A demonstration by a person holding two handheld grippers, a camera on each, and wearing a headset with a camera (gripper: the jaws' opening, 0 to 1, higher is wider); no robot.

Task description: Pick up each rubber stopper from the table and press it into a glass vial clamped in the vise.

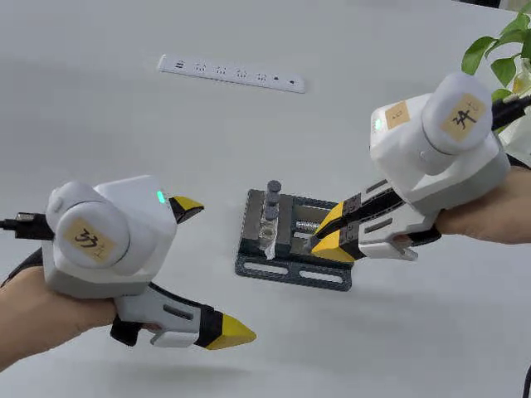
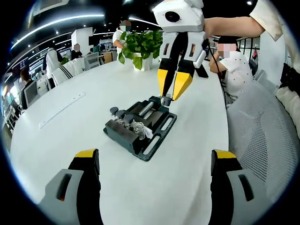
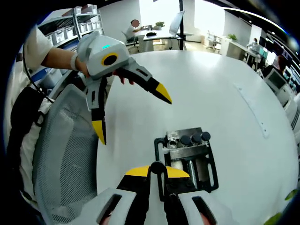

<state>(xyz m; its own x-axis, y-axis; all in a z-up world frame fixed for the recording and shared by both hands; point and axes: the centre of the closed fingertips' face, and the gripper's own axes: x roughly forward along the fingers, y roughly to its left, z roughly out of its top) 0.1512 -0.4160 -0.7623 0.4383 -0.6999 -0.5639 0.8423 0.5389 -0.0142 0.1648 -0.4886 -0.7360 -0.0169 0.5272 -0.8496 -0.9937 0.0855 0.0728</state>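
Observation:
A dark vise stands mid-table with a row of glass vials clamped in it. Three vials carry grey stoppers; the nearest vial is clear and unstoppered. My right gripper hovers over the vise's screw side, shut on a dark rubber stopper between its yellow tips. The left gripper view shows that right gripper above the vise. My left gripper is left of the vise, wide open and holding nothing; the same open left gripper appears in the right gripper view.
A white power strip lies at the far side of the white table. A potted plant stands at the right edge. A mesh office chair sits beside the table.

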